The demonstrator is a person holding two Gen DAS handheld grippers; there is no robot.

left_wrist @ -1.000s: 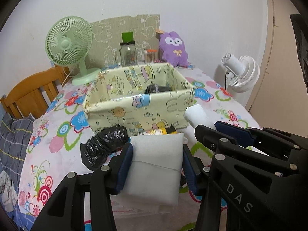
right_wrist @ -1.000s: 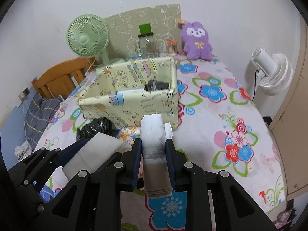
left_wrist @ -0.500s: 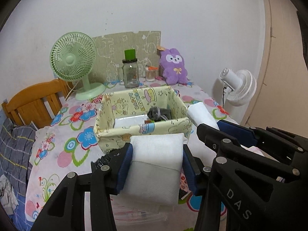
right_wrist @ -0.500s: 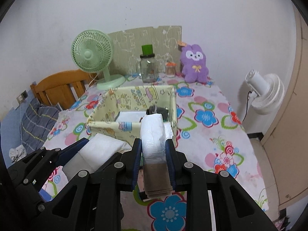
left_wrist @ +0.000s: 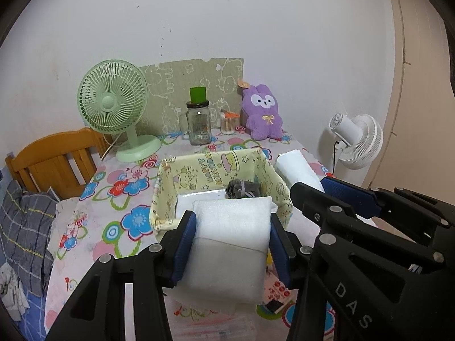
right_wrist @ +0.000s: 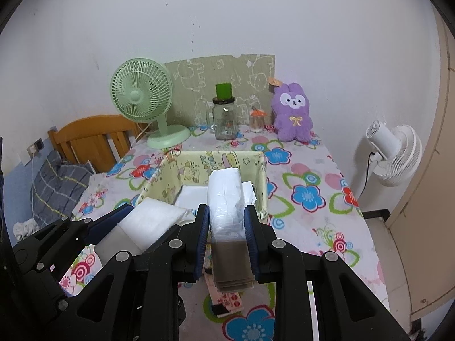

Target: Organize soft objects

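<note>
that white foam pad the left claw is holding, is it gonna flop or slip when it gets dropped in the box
The white foam pad probably stays fairly flat: it stands above the left claw without drooping. It looks light and squashy, since the pads pinch its sides. Slip seems unlikely; its surface looks matte. It may land softly in the fabric box.

Left-wrist view: white foam pad (left_wrist: 231,244) in the left gripper (left_wrist: 231,241) blocks the near wall and much of the floor of the patterned box (left_wrist: 167,196); only part of a dark grey bundle (left_wrist: 241,189) and a white sheet (left_wrist: 189,203) show behind it. Small card with red marks (left_wrist: 277,289) pokes out below the pad, print too small to read. Right-wrist view: wrapped white roll (right_wrist: 227,199) in the right gripper (right_wrist: 227,227) covers the box interior; its lower end looks brownish, material unclear. Chair (left_wrist: 54,159) and plaid cloth (left_wrist: 22,227) are cut off at the left edge. Contents of the small jar (right_wrist: 257,122) too small to tell.
</note>
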